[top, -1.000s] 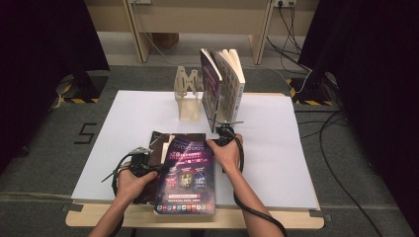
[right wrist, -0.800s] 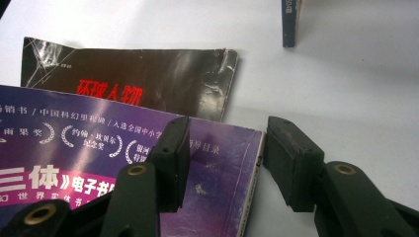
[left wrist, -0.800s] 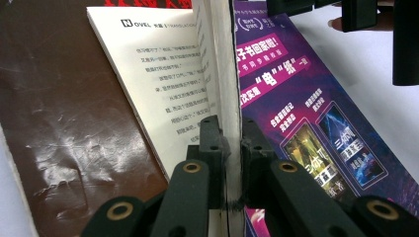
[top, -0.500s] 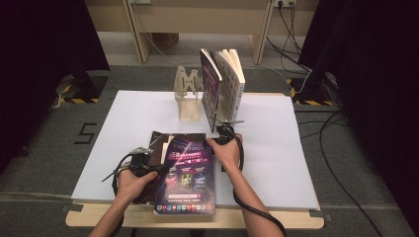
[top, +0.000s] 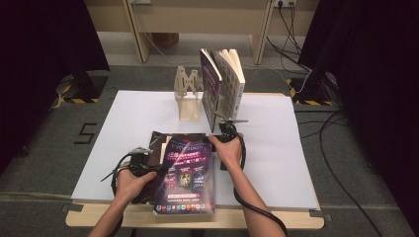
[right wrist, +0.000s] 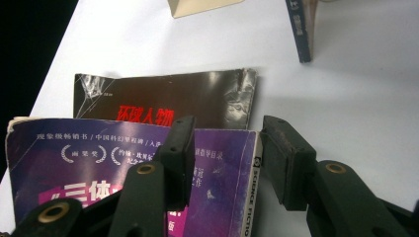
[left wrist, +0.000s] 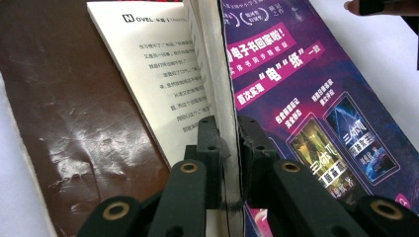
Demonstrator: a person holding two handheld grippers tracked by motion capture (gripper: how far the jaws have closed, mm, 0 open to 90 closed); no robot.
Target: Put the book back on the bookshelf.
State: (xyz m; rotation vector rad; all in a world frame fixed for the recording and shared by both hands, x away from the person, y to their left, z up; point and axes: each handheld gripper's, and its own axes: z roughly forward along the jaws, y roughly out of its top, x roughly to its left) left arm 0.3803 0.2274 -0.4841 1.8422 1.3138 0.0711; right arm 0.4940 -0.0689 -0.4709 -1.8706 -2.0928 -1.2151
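On the table, left claw [left wrist: 230, 148] pinches the purple magazine's [top: 187, 173] pages; right claw [right wrist: 225, 158], just closing, straddles its corner unpressed.

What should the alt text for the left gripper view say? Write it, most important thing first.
The left gripper is clamped on the edge of a purple-covered book, its jaws pinching a stack of its pages. Left of it a printed page fans open above a dark brown cover.

Overhead light brightens the table [top: 123, 123]; surroundings beyond it stay dim. Glare marks the brown cover [left wrist: 74, 123]; close views soft.
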